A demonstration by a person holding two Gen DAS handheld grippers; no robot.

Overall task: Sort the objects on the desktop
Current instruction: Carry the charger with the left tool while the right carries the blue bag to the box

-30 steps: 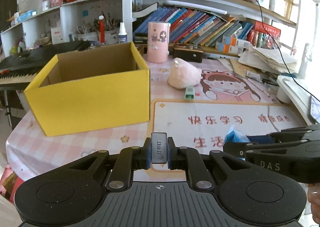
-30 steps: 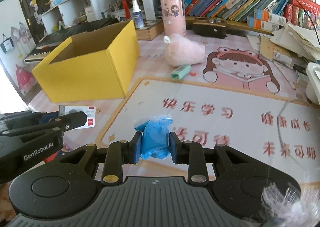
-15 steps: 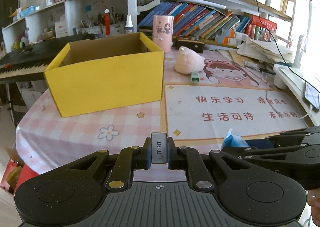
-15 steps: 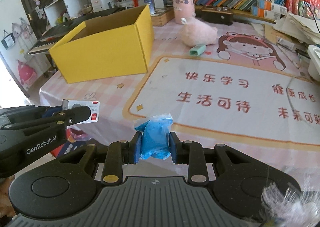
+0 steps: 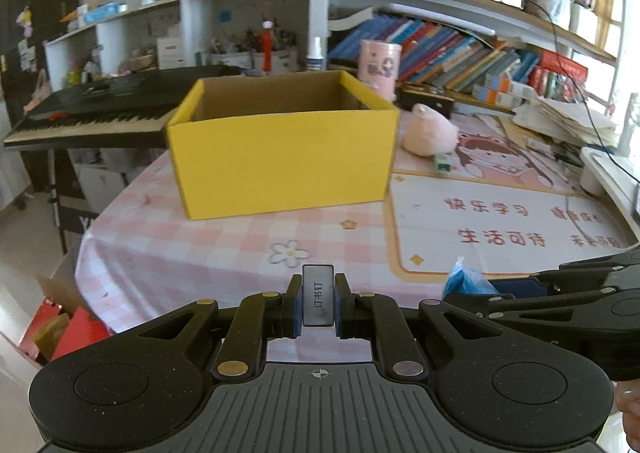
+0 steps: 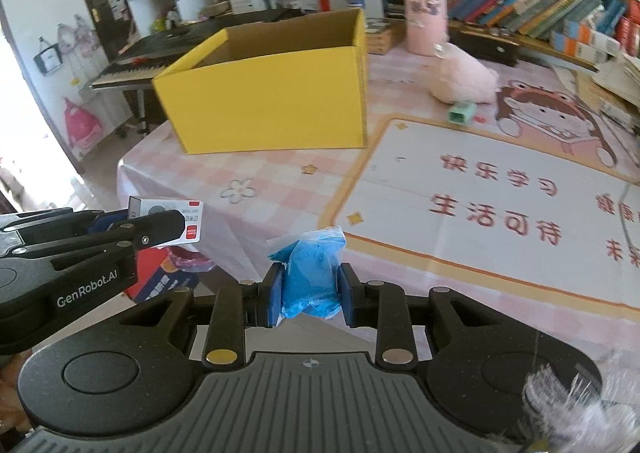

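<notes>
While left jaws clamp a staple box [image 5: 318, 295], right jaws pinch a blue bag [image 6: 308, 277].

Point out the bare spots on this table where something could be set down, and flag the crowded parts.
Free: the checkered cloth in front of the yellow box, and most of the printed mat to its right. Crowded: the far edge, with the pink plush, green eraser, pink canister and paper stacks.
</notes>
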